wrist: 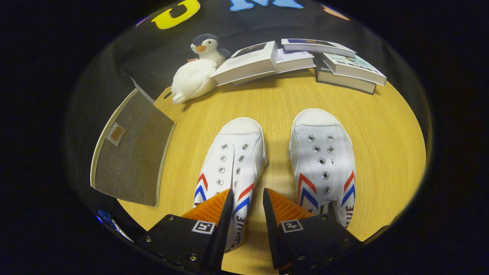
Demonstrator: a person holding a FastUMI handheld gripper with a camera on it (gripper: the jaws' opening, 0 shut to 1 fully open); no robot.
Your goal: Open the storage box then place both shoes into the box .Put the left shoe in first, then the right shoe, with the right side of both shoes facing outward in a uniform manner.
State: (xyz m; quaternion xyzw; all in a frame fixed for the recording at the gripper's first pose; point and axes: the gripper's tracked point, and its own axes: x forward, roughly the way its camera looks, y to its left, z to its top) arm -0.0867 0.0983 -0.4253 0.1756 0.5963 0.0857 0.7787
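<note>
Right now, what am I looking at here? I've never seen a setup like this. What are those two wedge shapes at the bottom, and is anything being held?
This is a handheld tool, not a robot arm: a person carries a two-finger gripper, and a wide-angle camera riding on it looks forward along the fingers. The two wedges at the bottom are those fingers. They stand apart and press on nothing, so nothing is held; the inner side of the left shoe shows in the gap between them.

On the wooden table two white shoes lie side by side, toes pointing away; the right shoe sits just beyond the right finger. To the left, at the table's edge, is a grey fabric storage box; I cannot tell from this angle whether it is open. Beyond the shoes are a toy penguin and a few books.
</note>
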